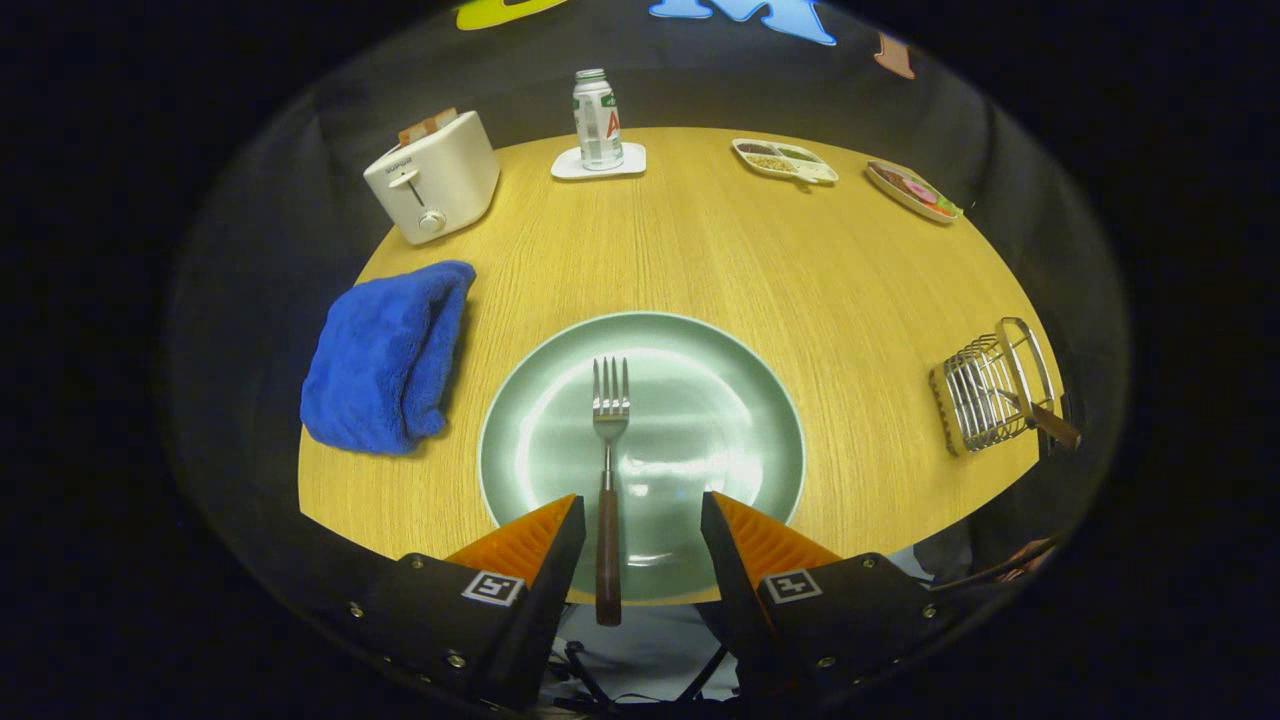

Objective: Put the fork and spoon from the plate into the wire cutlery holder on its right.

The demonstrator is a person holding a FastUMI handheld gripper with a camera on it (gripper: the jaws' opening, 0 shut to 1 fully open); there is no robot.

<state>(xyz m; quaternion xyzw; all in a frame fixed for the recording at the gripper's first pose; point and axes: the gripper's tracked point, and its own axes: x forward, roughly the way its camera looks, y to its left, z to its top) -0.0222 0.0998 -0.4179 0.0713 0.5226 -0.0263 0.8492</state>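
My gripper (pixel 643 530) is spread open around the fork (pixel 609 470) handle on the plate (pixel 720 400). Closing off-centre, I could flick the fork aside, away from the holder (pixel 985 390).

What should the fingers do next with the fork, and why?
Probably ease the gripper down and close on the fork: its brown handle lies between the open fingers, nearer the left one, untouched, tines pointing away on the green plate. The wire cutlery holder waits to the right.
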